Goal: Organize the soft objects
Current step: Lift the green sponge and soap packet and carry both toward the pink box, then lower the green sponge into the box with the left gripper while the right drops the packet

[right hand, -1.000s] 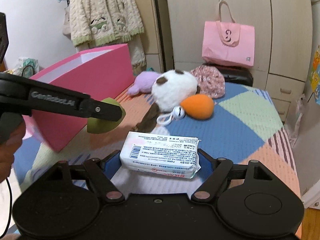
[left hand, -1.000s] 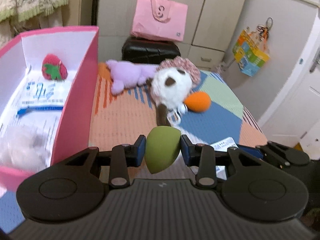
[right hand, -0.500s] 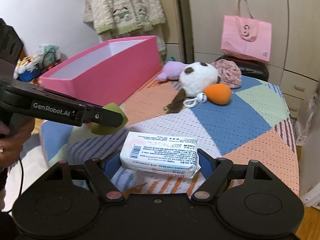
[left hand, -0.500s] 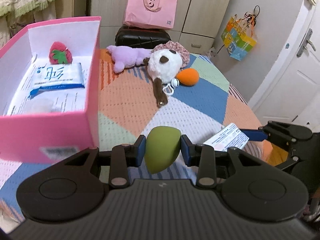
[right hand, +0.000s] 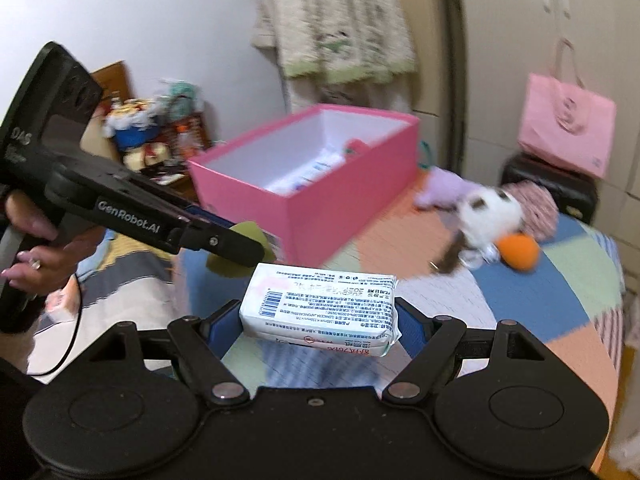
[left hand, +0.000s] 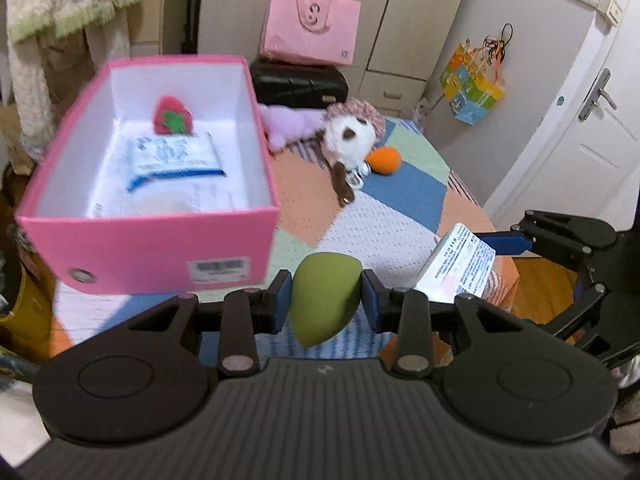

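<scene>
The left tongs (left hand: 325, 299) grip a green sponge (left hand: 325, 303); the right tongs (right hand: 320, 326) grip a tissue pack (right hand: 320, 307). Both have pulled back from the bed (left hand: 384, 220) and risen, so the pink box (left hand: 156, 248) at near left now shows its open inside, ready for drop-off.

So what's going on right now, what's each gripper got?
Left gripper shut on green sponge. Right gripper shut on white tissue pack. Pink box open ahead, partly filled. Nothing blocking it.
</scene>
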Available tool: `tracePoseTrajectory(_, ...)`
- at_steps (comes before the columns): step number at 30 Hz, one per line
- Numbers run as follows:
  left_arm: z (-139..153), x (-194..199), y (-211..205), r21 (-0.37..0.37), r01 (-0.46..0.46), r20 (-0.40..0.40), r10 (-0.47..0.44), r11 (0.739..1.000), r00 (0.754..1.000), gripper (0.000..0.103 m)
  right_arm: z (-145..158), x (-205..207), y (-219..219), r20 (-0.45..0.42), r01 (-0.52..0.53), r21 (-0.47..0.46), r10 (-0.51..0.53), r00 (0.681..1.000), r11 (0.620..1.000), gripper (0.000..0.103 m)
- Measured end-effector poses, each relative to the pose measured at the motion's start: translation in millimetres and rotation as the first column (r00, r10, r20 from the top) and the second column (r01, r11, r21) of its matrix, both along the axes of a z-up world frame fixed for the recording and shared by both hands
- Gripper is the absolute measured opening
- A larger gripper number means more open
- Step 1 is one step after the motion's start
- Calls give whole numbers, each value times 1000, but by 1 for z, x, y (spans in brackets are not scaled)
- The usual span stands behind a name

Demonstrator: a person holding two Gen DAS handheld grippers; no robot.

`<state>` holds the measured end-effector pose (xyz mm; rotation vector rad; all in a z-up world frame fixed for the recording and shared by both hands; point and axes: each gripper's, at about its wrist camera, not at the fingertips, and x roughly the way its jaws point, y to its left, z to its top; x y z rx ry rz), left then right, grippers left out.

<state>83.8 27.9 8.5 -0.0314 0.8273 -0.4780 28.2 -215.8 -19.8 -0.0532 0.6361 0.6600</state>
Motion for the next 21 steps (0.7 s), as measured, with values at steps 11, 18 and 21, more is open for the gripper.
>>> tracePoseTrajectory(11,45,7,39,21,-62,125,59,998,990,36,40,32,50,105,-122,-6,122,987,993,83)
tracePoseTrajectory(18,49,44,51,87,-124,209,103,989,972,36,44,76,90,137,-119,-36,122,983,992,83)
tracePoseTrajectory(21,44,68,57,92,-122,193,103,988,976,36,44,99,111,132,-122,-107,136,982,987,83)
